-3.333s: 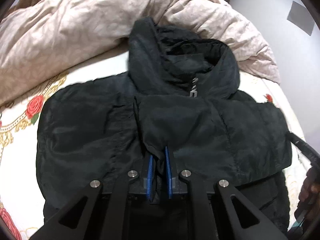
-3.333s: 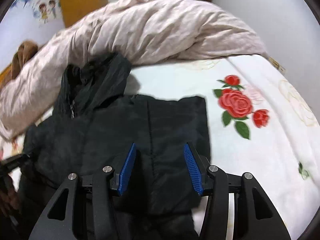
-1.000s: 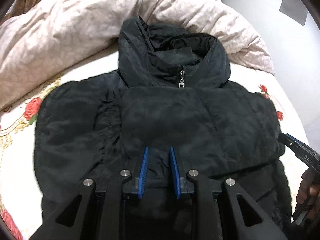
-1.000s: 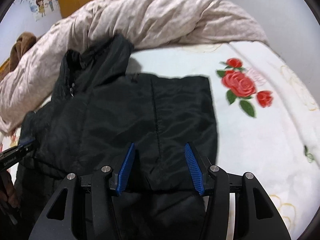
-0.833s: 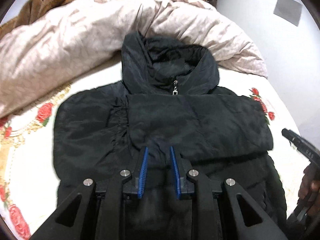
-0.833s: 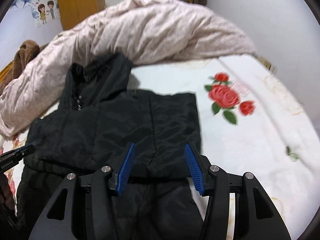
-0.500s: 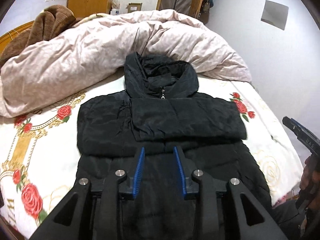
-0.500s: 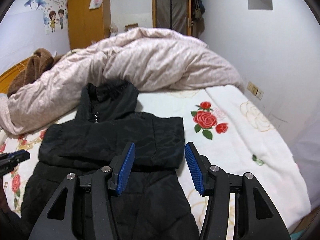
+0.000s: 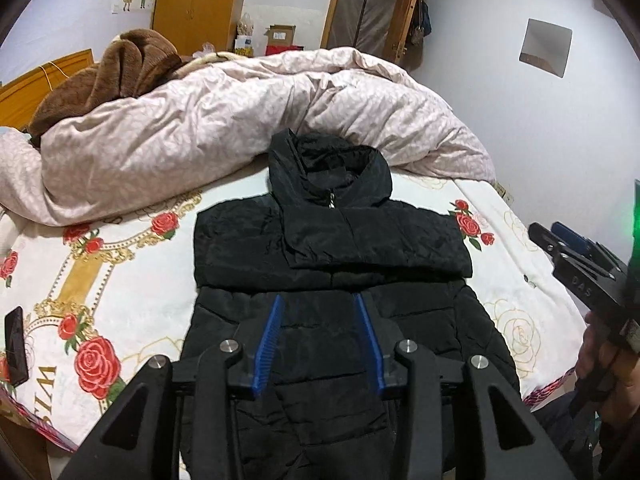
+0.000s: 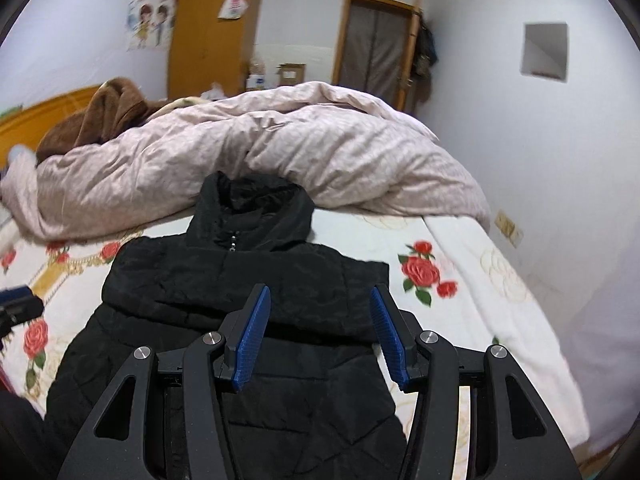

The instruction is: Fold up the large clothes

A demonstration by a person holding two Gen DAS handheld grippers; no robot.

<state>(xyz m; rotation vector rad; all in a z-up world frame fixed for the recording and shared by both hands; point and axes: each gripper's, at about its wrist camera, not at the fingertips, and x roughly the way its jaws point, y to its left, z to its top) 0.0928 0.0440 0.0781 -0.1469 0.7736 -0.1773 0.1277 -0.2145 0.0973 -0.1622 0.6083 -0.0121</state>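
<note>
The black jacket (image 9: 332,280) lies face up along the bed (image 9: 132,280), hood toward the pink duvet (image 9: 224,128), both sleeves folded across the chest, likely to narrow it before the hem is brought up. The left hand-held gripper (image 9: 318,340) hangs above the lower body; its jaws have just been opening and hold nothing. The right hand-held gripper (image 10: 320,332) hovers, jaws apart and empty, over the jacket's right side. No containers are involved; a phone (image 9: 16,344) lies at the bed's left edge.

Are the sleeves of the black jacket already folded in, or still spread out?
Folded in: both sleeves lie across the chest of the black jacket, below the hood.
</note>
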